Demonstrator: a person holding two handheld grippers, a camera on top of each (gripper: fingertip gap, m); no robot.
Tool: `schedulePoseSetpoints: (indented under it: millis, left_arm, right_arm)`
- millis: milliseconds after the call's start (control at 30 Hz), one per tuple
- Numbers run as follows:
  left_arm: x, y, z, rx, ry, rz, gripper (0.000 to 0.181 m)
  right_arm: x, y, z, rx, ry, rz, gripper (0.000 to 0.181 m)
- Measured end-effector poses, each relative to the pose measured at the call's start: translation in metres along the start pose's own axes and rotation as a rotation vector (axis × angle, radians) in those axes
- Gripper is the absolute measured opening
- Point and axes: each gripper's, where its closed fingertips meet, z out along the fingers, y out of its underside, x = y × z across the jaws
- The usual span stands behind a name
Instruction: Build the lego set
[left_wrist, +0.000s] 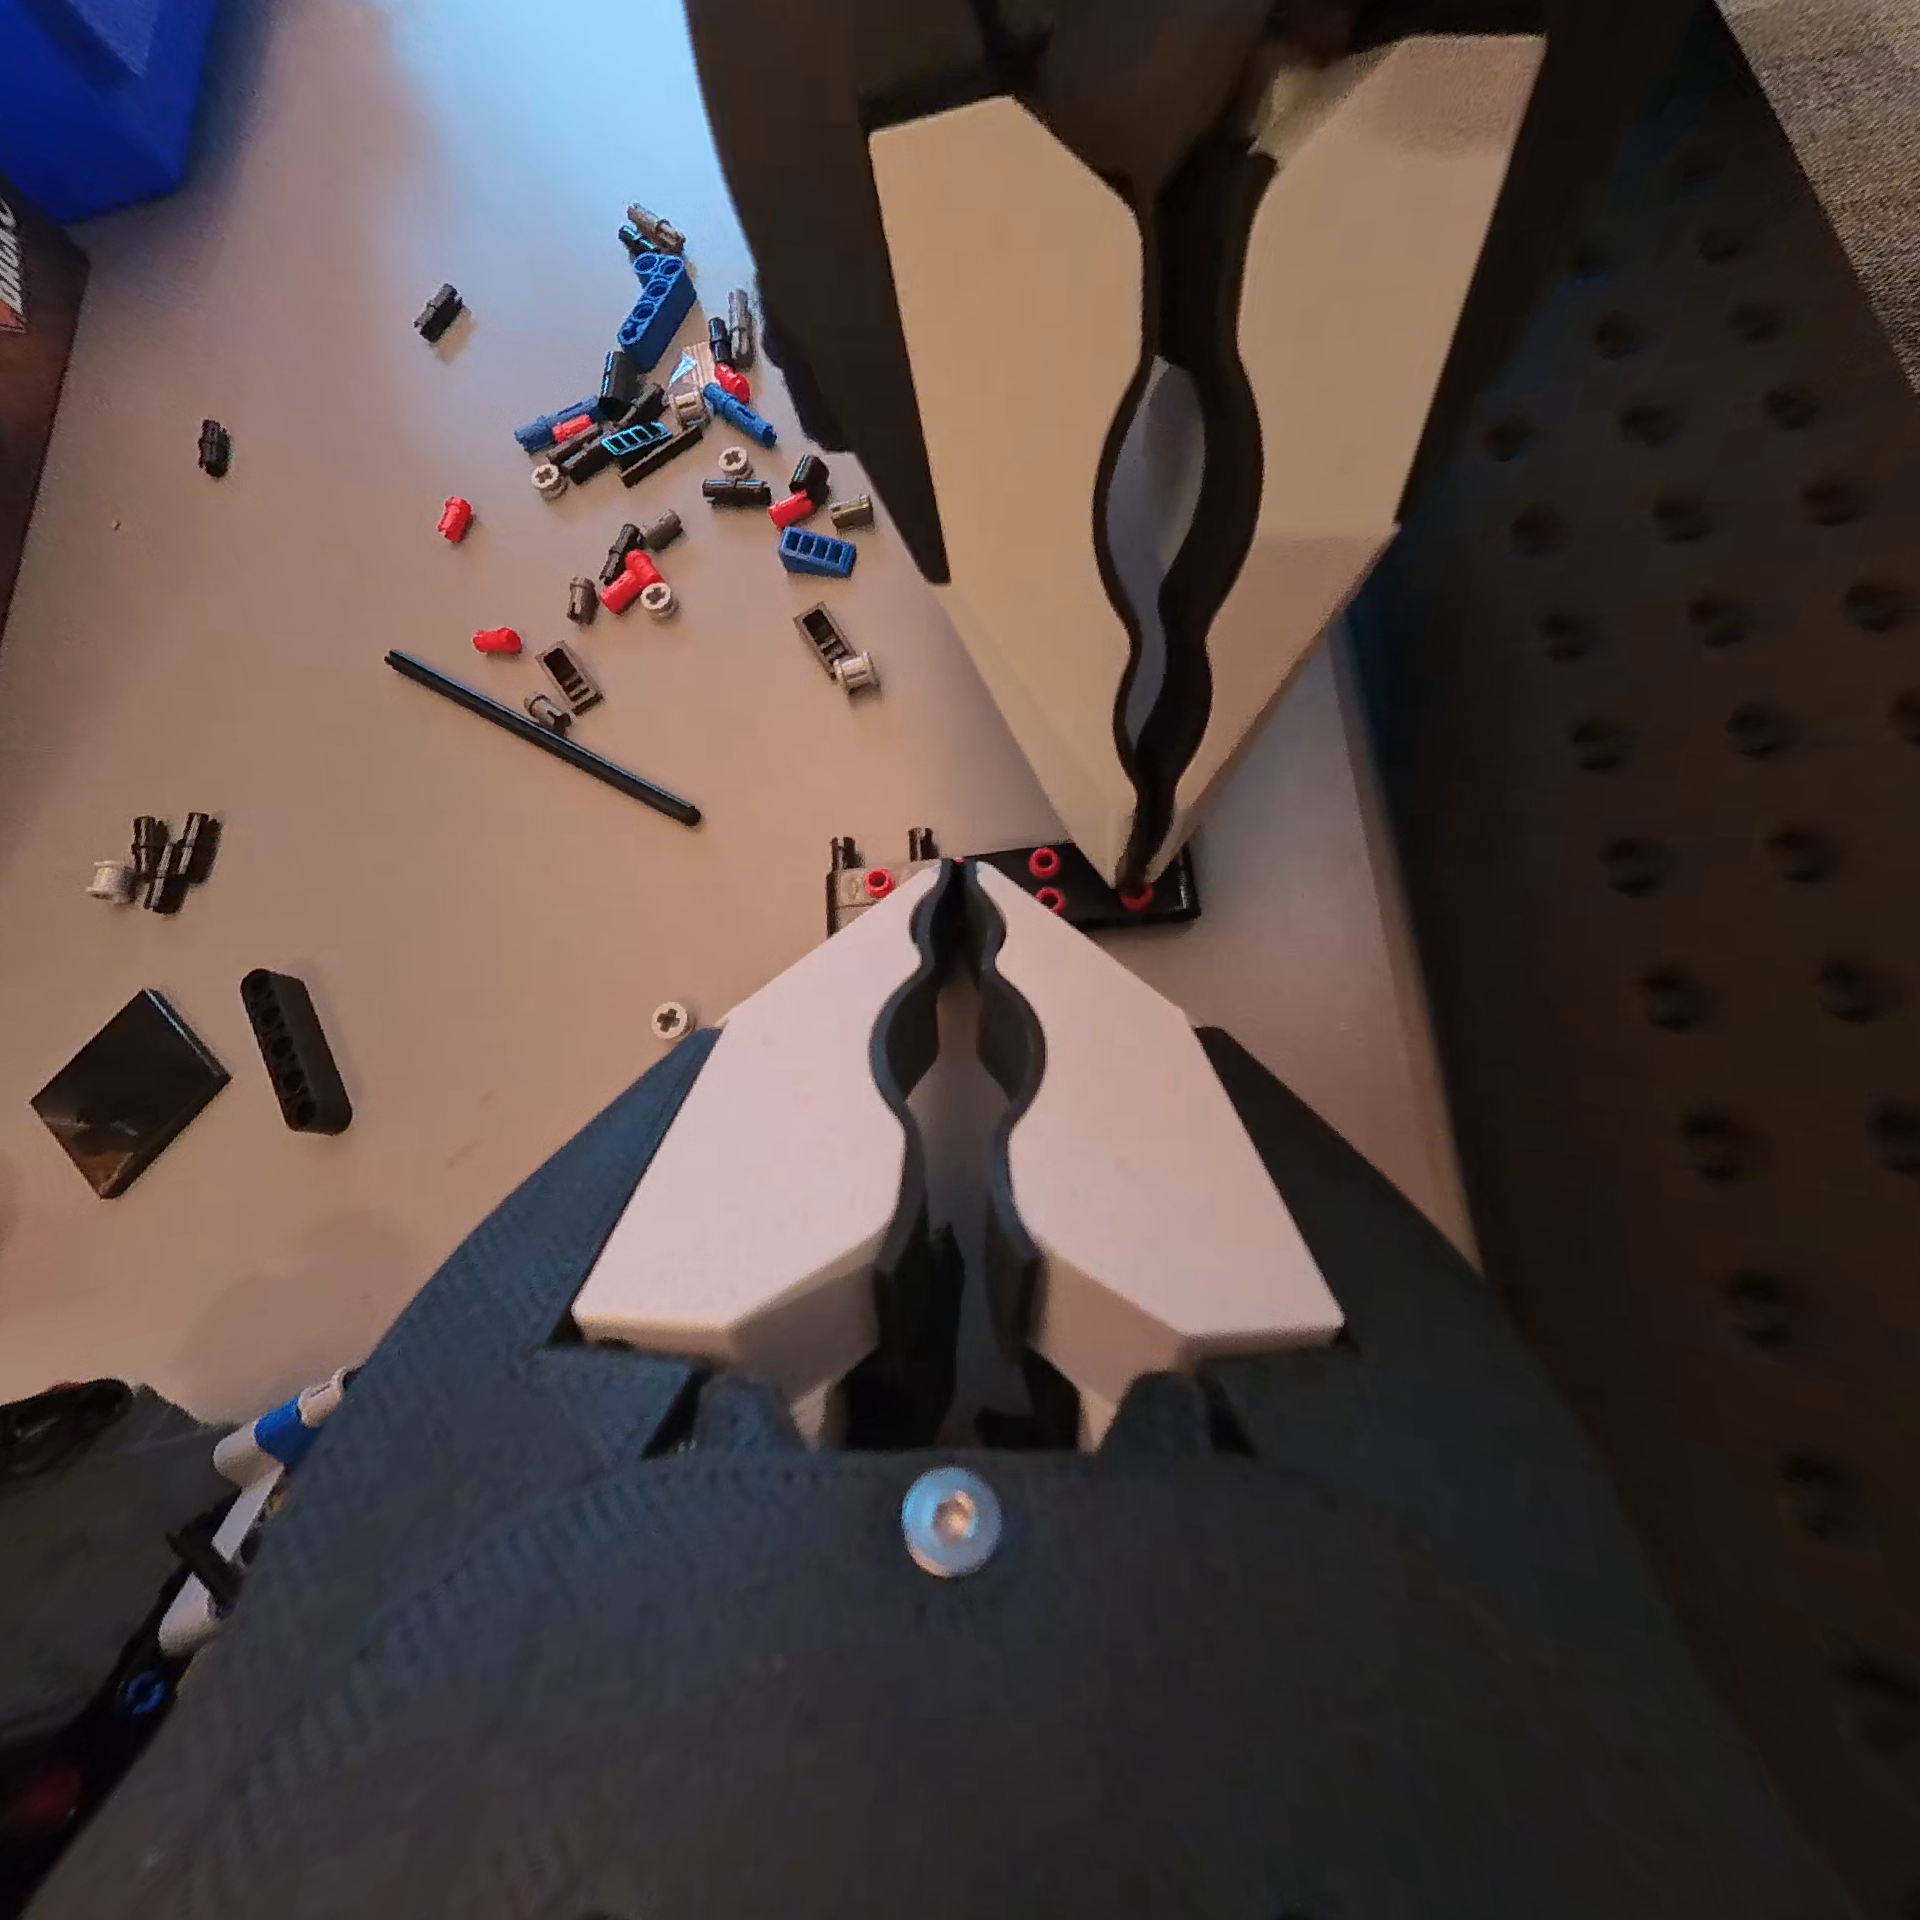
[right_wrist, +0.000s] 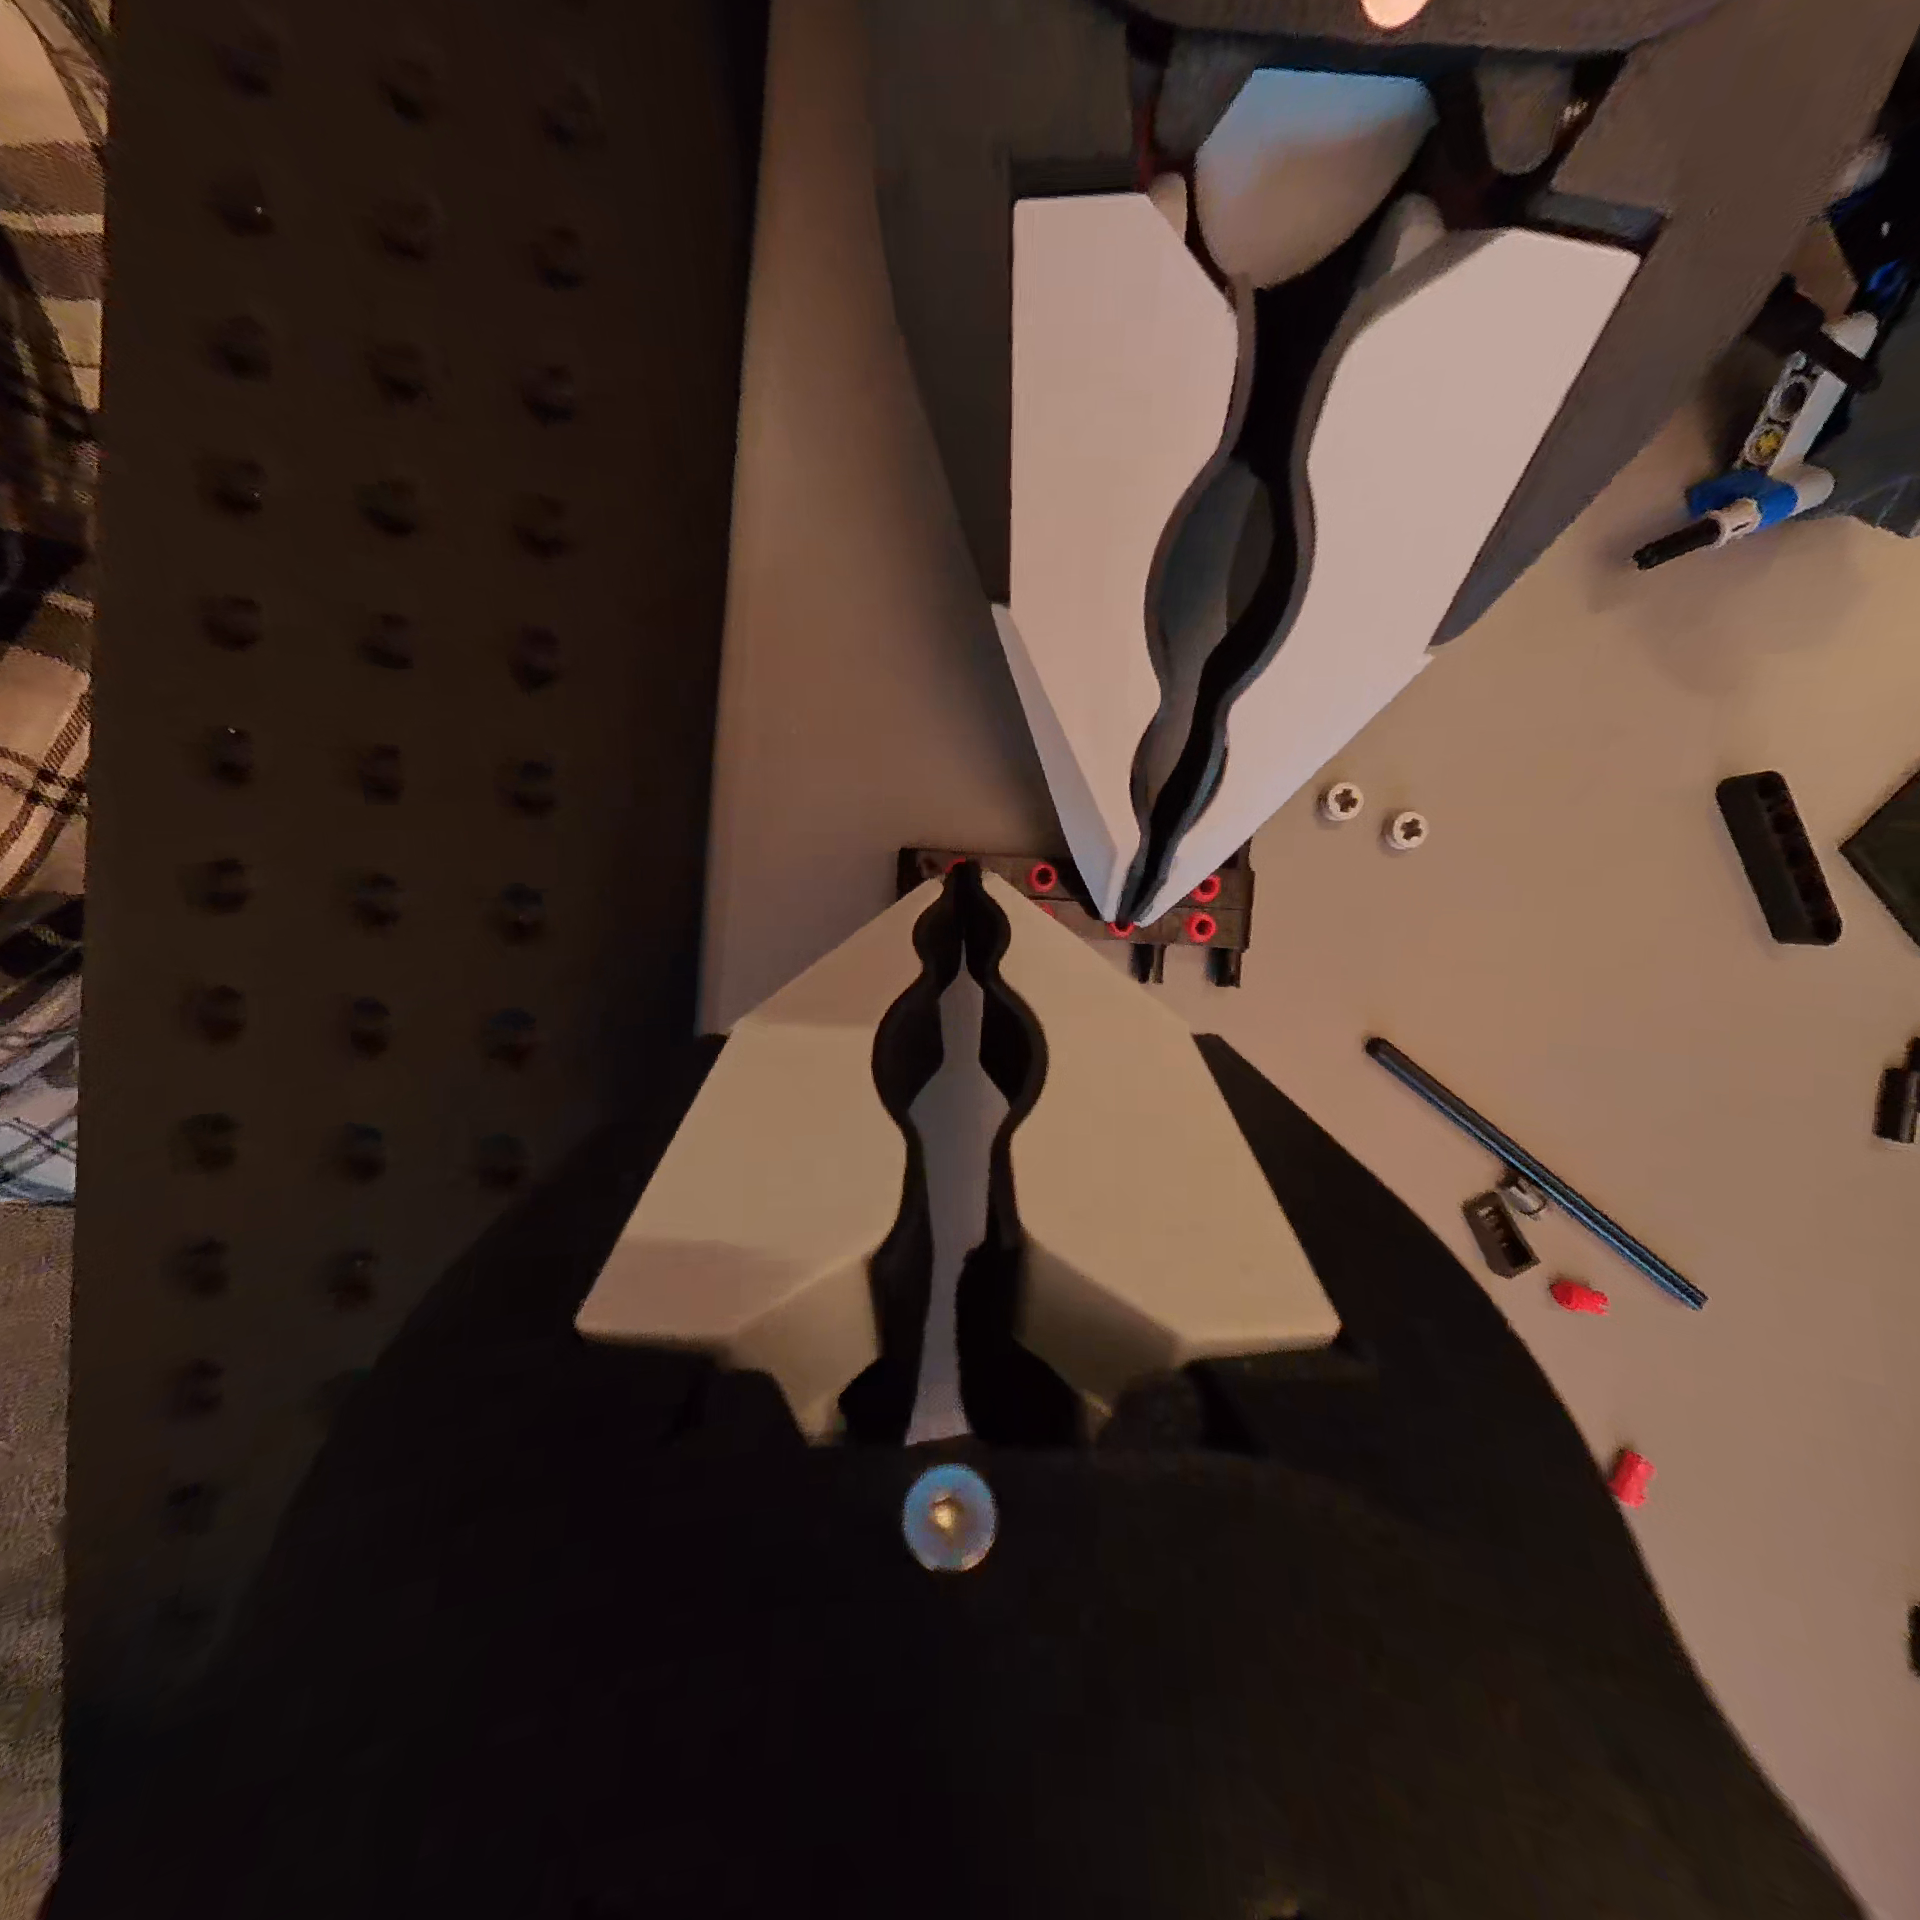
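Observation:
A flat black Lego assembly (left_wrist: 1091, 883) studded with red pins lies near the table's right edge; it also shows in the right wrist view (right_wrist: 1231, 909). My left gripper (left_wrist: 958, 873) is shut, its tips resting on the assembly's grey end beside a red pin (left_wrist: 880, 881). It enters the right wrist view from above (right_wrist: 1127, 920). My right gripper (right_wrist: 961, 873) is shut, its tips touching the assembly's other end. In the left wrist view it comes down from above (left_wrist: 1138, 878) onto a red pin (left_wrist: 1136, 897). I cannot tell whether either grips a pin.
Loose small parts (left_wrist: 665, 416) are scattered at the back. A long black axle (left_wrist: 540, 738), a black beam (left_wrist: 296, 1049) and a black tile (left_wrist: 130, 1091) lie to the left. A blue bin (left_wrist: 94, 94) stands far left. A dark perforated panel (left_wrist: 1662, 831) borders the table edge. My left and right fingertips are right by each other.

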Motion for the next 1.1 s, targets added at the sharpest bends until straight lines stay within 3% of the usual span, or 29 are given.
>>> schedulePoseSetpoints:
  millis: [167,233,267,333,467,600,700,767,833,933,1033,1100]
  left_arm:
    - [0.0,0.0,0.0,0.002,0.001,0.0,0.0]
    - [-0.001,0.0,0.0,0.0,-0.017,0.014,0.0]
    - [-0.004,0.0,-0.001,0.002,-0.032,0.011,0.01]
    - [-0.01,-0.001,-0.006,-0.01,-0.072,0.018,0.022]
    - [-0.032,-0.009,-0.034,-0.029,-0.211,0.078,0.022]
    - [-0.087,-0.023,-0.088,-0.065,-0.452,0.136,0.029]
    - [-0.139,-0.039,-0.142,-0.052,-0.64,0.157,0.028]
    - [-0.179,-0.049,-0.18,-0.019,-0.794,0.169,0.029]
    - [-0.217,-0.055,-0.206,0.013,-0.901,0.16,0.034]
    - [-0.267,-0.059,-0.215,-0.023,-0.984,0.21,0.042]
    - [-0.31,-0.047,-0.195,-0.156,-0.99,0.243,0.052]
    - [-0.333,-0.044,-0.186,-0.221,-1.017,0.292,0.049]
  right_arm:
    - [0.001,-0.002,0.0,-0.023,-0.011,-0.009,0.0]
    - [0.002,-0.01,-0.008,0.051,-0.036,0.046,0.0]
    - [0.007,-0.013,-0.015,0.086,-0.021,0.064,0.002]
    - [0.025,-0.013,-0.028,0.11,0.062,0.07,0.009]
    - [0.073,-0.031,-0.061,0.243,0.23,0.138,0.013]
    - [0.151,-0.063,-0.109,0.419,0.467,0.237,0.036]
    - [0.198,-0.103,-0.153,0.511,0.63,0.183,0.051]
    - [0.242,-0.112,-0.186,0.506,0.823,0.134,0.048]
    - [0.281,-0.114,-0.203,0.529,0.878,0.181,0.052]
    - [0.321,-0.114,-0.209,0.551,0.843,0.275,0.05]
    - [0.348,-0.106,-0.213,0.495,0.916,0.281,0.049]
    - [0.353,-0.106,-0.21,0.51,0.905,0.298,0.047]
